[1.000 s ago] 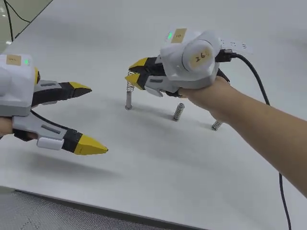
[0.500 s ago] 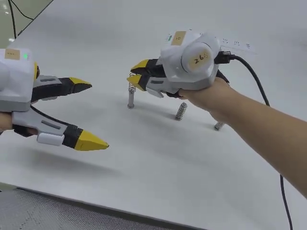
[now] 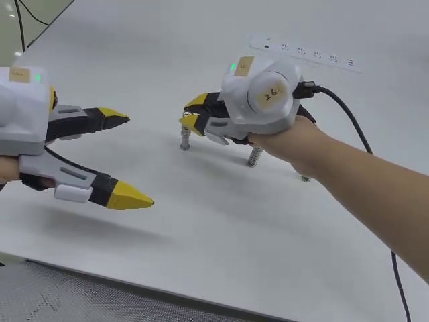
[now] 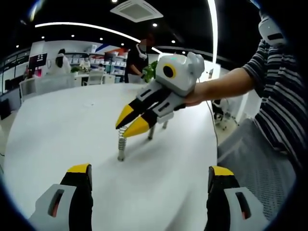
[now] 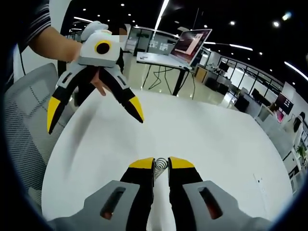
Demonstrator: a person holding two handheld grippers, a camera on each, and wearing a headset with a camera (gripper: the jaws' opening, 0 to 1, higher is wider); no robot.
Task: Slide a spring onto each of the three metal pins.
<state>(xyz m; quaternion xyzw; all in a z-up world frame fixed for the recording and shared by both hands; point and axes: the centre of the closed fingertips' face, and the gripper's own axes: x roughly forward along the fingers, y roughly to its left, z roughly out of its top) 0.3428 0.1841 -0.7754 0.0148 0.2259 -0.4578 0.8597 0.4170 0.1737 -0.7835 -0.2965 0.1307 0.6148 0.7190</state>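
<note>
Spring (image 4: 122, 139): left of centre in the left gripper view, upper end pinched between the jaws of the right gripper (image 5: 161, 163), lower coils around the top of the pin (image 4: 121, 154). Pin upright on the white bench (image 3: 221, 235), just under the yellow tips. Same spring at bottom centre of the right gripper view, squeezed between the two tips.

Left gripper (image 3: 127, 159): at the left edge of the head view, jaws spread wide, holding nothing, well apart from the pins.

Step in hand, by judgement: seating the spring on the leftmost of the three pins. Middle pin (image 3: 255, 156), right of centre in the head view, apparently wearing coils; probably done.

Next move, by judgement:
- Keep the spring in line with the pin; avoid any sideways lean, to prevent buckling or binding of the coils.
- Press straight down toward the bench until fully seated.
- Part the jaws only slightly, then draw back level, to avoid hooking a coil and lifting the spring off.
- Hold the left gripper clear, or bring it beside the pin for steadying if needed.

Hidden or unclear:
- Depth of the spring on the pin: not to be judged; upper coils covered by the tips in the head view.
- Far pin (image 3: 305, 178): mostly behind the forearm (image 3: 355, 188), too small to tell whether fitted with a spring.
</note>
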